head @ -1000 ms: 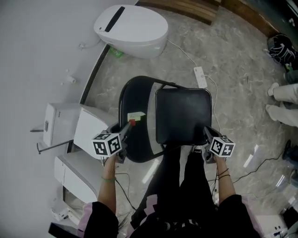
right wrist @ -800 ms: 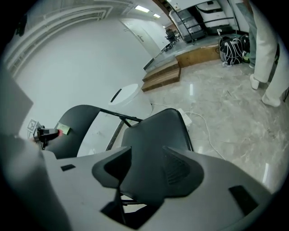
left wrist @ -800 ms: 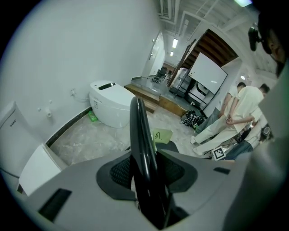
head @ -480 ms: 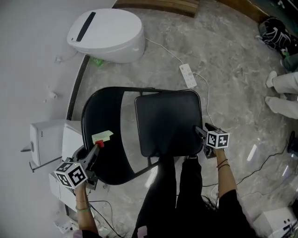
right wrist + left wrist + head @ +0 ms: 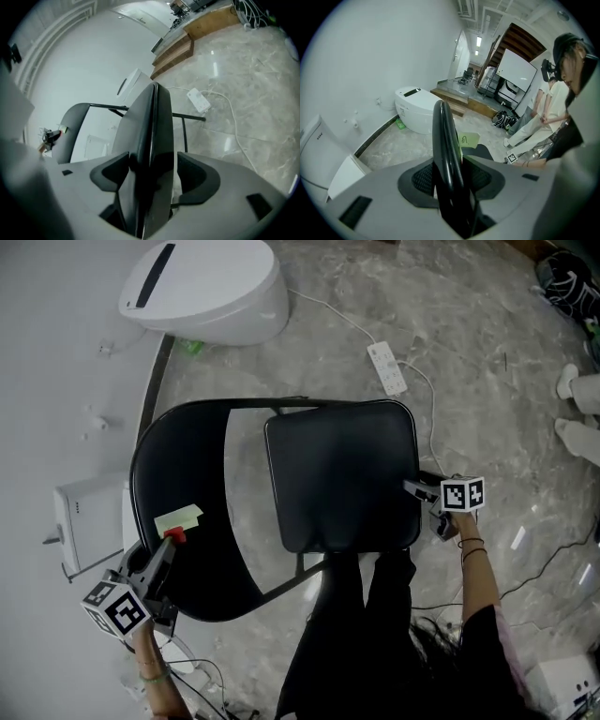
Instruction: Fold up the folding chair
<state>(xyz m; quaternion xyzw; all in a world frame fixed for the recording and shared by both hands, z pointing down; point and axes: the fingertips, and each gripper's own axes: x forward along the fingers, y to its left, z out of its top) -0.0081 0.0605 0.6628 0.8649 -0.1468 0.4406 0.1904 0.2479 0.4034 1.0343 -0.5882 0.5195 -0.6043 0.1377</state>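
Note:
The black folding chair stands in front of me, its padded seat [image 5: 342,474] in the middle and its curved backrest [image 5: 183,521] to the left. A green sticky note [image 5: 178,518] is stuck on the backrest. My left gripper [image 5: 161,559] is shut on the backrest's rim [image 5: 445,154], which runs upright between its pads [image 5: 419,180]. My right gripper [image 5: 419,489] is at the seat's right edge. Its jaws are opening, and the seat's edge [image 5: 150,140] stands between them with a gap at the right pad [image 5: 192,176].
A white toilet [image 5: 202,287] stands by the wall beyond the chair. A power strip [image 5: 386,368] and its cable lie on the marble floor. White boxes [image 5: 89,521] sit at the left wall. Another person's shoes [image 5: 577,409] and a dark bag [image 5: 567,268] are at the right.
The backrest and my left gripper have swung out toward the lower left, away from the seat. My right gripper has shifted from the seat's front corner up along its right edge.

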